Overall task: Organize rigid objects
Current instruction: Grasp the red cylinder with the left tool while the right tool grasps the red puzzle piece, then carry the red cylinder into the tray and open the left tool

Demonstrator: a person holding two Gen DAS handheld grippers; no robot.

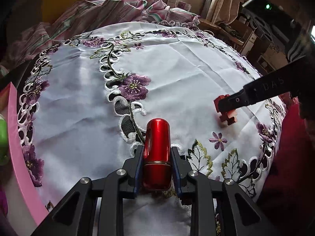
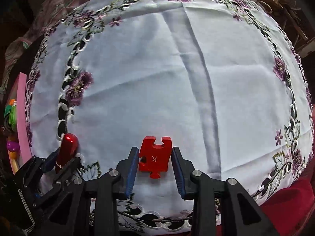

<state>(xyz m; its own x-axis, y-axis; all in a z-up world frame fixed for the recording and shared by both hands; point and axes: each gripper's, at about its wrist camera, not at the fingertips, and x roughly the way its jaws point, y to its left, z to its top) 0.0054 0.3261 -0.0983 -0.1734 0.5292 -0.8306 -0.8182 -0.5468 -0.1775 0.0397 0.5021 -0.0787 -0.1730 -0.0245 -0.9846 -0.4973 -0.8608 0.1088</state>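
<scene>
A shiny red metal cylinder [image 1: 157,153] lies between my left gripper's [image 1: 157,149] fingers, which are shut on it just above the white embroidered cloth [image 1: 177,68]. It also shows in the right wrist view [image 2: 67,149], at the left. A red jigsaw-shaped block marked K [image 2: 154,155] sits between my right gripper's [image 2: 154,151] blue pads [image 2: 131,169]; the left pad touches it and the right pad is close. In the left wrist view the block [image 1: 226,110] is partly hidden by the right gripper's finger [image 1: 236,100].
A pink tray edge [image 1: 19,141] with green and coloured toys [image 2: 11,116] runs along the left. Striped bedding [image 1: 118,9] lies beyond the cloth. Red fabric [image 2: 285,206] is at the right. Boxes and furniture [image 1: 246,35] stand at the far right.
</scene>
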